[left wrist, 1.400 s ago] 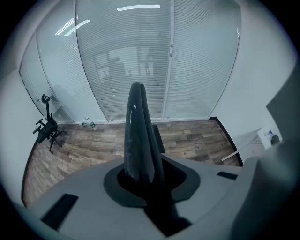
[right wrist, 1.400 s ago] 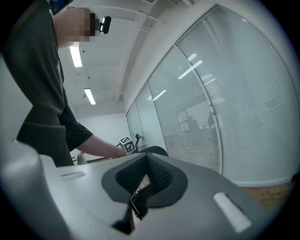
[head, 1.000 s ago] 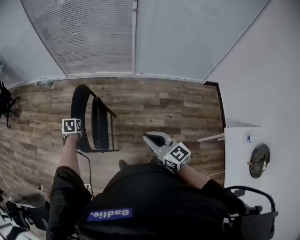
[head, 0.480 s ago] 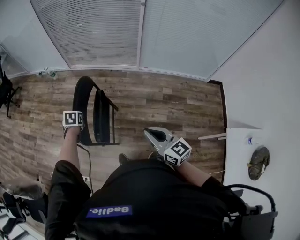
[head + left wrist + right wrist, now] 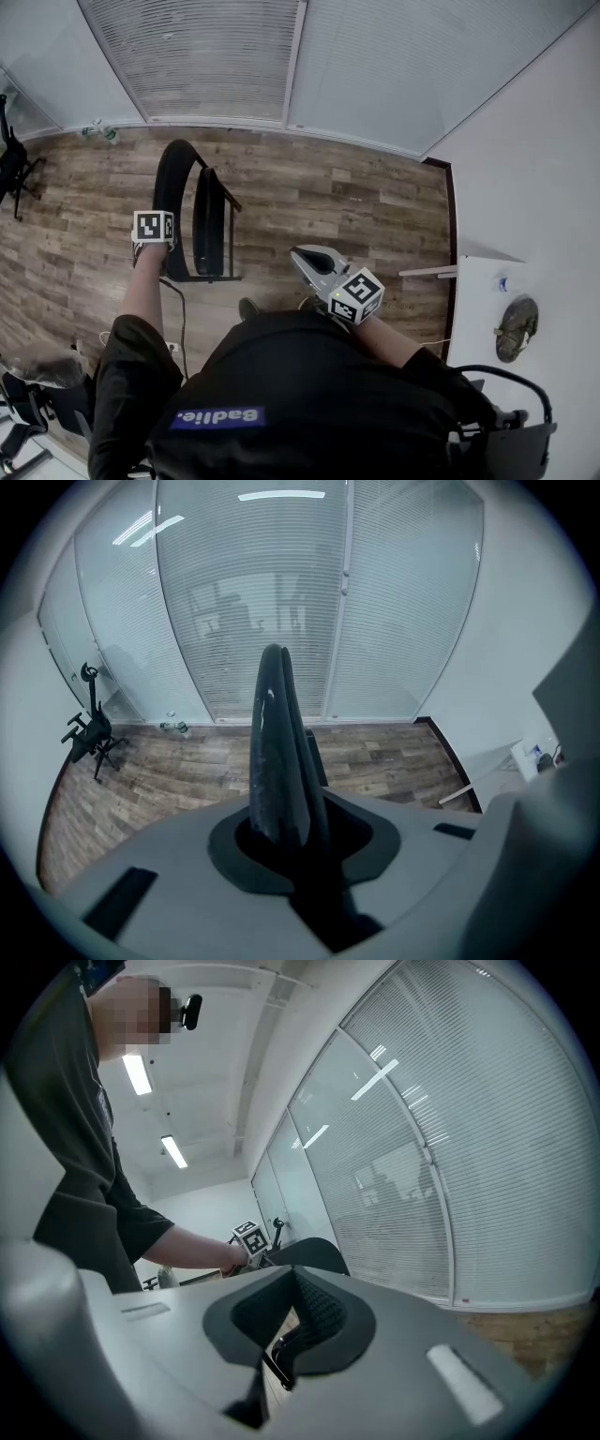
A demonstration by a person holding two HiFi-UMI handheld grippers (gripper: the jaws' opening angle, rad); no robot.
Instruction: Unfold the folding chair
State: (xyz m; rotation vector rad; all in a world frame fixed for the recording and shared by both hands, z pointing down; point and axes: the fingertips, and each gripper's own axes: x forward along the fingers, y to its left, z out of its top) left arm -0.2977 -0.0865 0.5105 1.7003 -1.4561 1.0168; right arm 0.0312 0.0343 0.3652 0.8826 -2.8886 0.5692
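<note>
A black folding chair [image 5: 199, 223] stands folded on the wooden floor, seat flat against its curved back. My left gripper [image 5: 155, 246], under its marker cube, is shut on the upper edge of the chair's back, which rises as a dark blade [image 5: 278, 747] between the jaws [image 5: 281, 827] in the left gripper view. My right gripper [image 5: 314, 264] hangs in the air in front of the person's body, right of the chair, shut with nothing in it. In the right gripper view its pads meet [image 5: 295, 1297], and the chair's back [image 5: 314, 1252] shows beyond them.
Glass walls with blinds [image 5: 234, 56] close off the far side. A white table [image 5: 478, 309] at the right carries a small bottle [image 5: 503, 283] and a dark object [image 5: 517, 328]. A black stand [image 5: 14, 164] is at the far left and a cable [image 5: 181, 319] runs along the floor.
The right gripper has drifted slightly towards the chair and a little lower. The left gripper keeps its hold on the chair's back. The head view has tilted a bit.
</note>
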